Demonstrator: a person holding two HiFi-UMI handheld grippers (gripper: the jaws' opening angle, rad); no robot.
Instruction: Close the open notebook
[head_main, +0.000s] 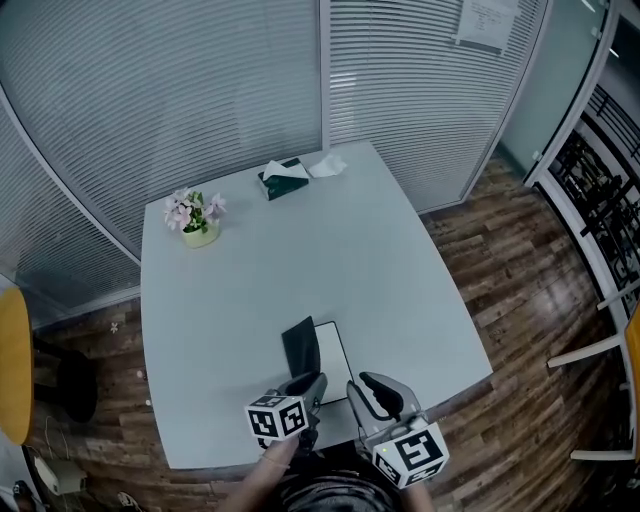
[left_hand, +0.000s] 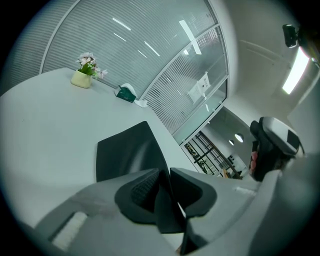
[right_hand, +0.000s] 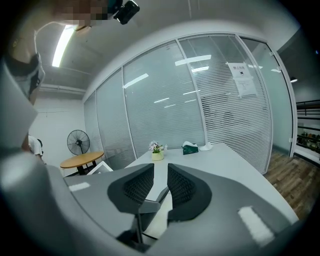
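The notebook (head_main: 320, 362) lies open at the near edge of the table (head_main: 300, 250), with its dark cover (head_main: 299, 348) raised steeply. The left gripper (head_main: 312, 385) has its jaws apart. The cover passes between them, but the pads do not appear to clamp it. The right gripper (head_main: 372, 392) is open and empty, just beside the white page (head_main: 336, 368).

Risk: the unsupported cover may drop back open.

Risk: a sideways push may slide the notebook off the near edge. Steady the page before folding.
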